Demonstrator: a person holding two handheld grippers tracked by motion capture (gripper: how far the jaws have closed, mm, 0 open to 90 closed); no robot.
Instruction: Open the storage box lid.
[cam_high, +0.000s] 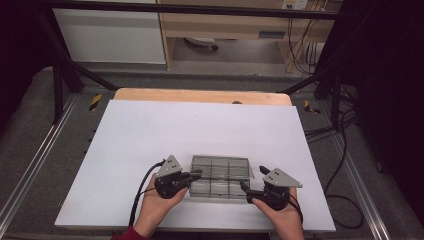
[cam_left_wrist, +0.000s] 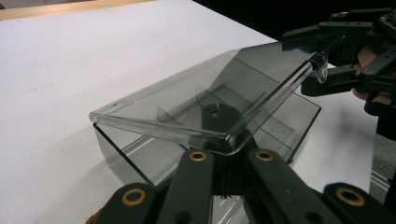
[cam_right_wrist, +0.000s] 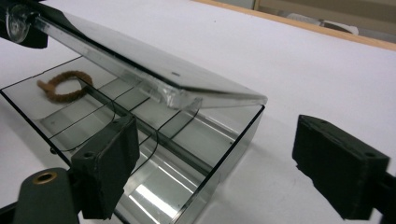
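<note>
Over on the left, the left claw (cam_high: 198, 175) has its jaws drawn close together on the near corner of the clear lid (cam_left_wrist: 187, 100), and that grip looks to be what props the lid at a slant. The smoky plastic compartment box (cam_high: 216, 188) sits on the white surface (cam_high: 150, 135), close to the person's edge, between the two hands. Its hinge side is away from them. Inside, thin dividers split the tray, and a small brown loop of cord (cam_right_wrist: 65, 86) lies in one end compartment. The other compartments seem bare.

On the right, the right claw (cam_high: 245, 188) stands wide apart, one pad (cam_right_wrist: 109, 165) in front of the box's wall and the other off beside its end corner, gripping nothing.

My guess is the lid is being opened. To do it well, the left should swing its corner up in an arc about the hinge, not pull toward the person. The right should pinch the tray wall low down, so the light box neither slides nor tips.
</note>
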